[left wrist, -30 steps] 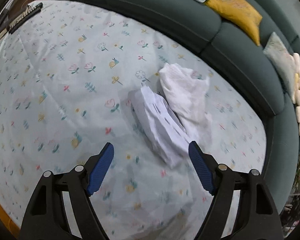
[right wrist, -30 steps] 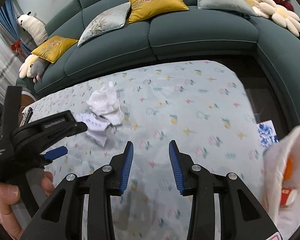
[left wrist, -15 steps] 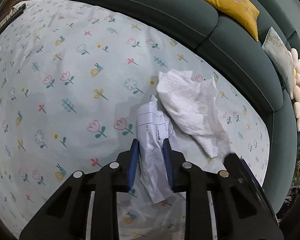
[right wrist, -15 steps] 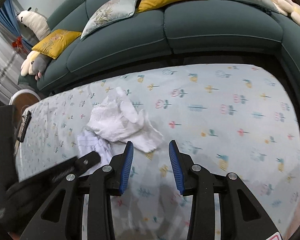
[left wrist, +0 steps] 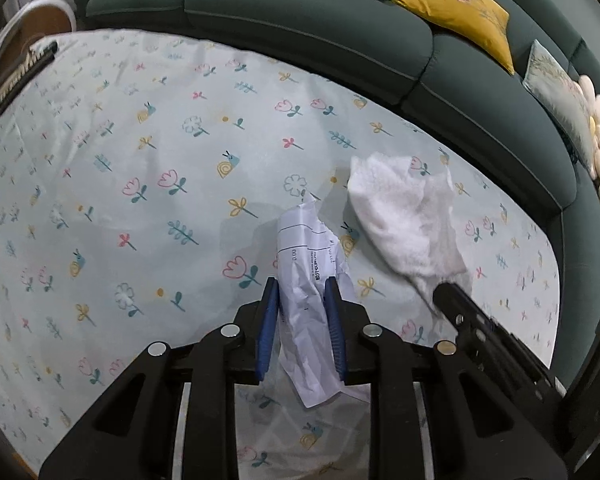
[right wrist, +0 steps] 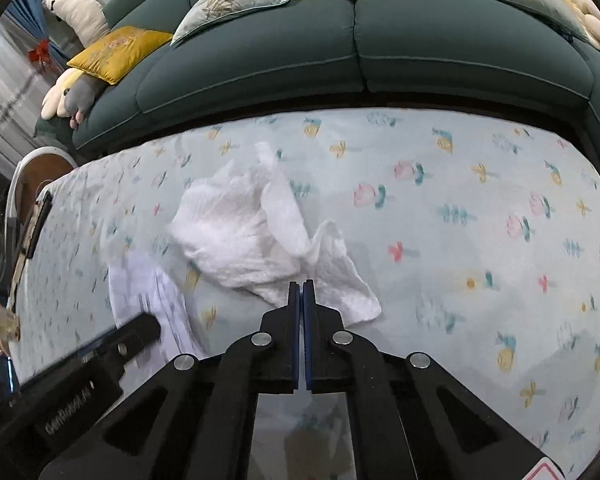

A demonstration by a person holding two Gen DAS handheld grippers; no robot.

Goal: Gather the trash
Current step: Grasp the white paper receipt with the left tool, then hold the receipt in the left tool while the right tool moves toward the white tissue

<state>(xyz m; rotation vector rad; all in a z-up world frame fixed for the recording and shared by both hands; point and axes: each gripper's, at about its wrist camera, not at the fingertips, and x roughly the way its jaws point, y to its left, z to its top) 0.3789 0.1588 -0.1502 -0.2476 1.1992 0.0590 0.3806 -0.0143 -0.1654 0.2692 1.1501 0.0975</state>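
Note:
A crumpled printed paper slip (left wrist: 306, 276) lies on the flowered tablecloth (left wrist: 148, 184), and my left gripper (left wrist: 302, 294) is shut on it, its blue pads pressing both sides. To its right lies a crumpled white tissue (left wrist: 404, 216). My right gripper (left wrist: 446, 294) reaches in from the right and meets the tissue's near corner. In the right wrist view the right gripper (right wrist: 301, 285) is shut, its tips pinching the near edge of the tissue (right wrist: 240, 236). The paper slip (right wrist: 148, 284) and the left gripper's fingers (right wrist: 140, 330) show at the lower left.
A dark green sofa (right wrist: 340, 48) with yellow and pale cushions curves around the table's far side. Plush toys (right wrist: 72, 92) sit at its left end. A dark bar-shaped object (left wrist: 24, 76) lies at the table's left edge by a round white-rimmed piece (left wrist: 40, 16).
My left gripper went from wide open around the paper slip to shut on it. My right gripper moved left and down to the tissue and closed on its edge.

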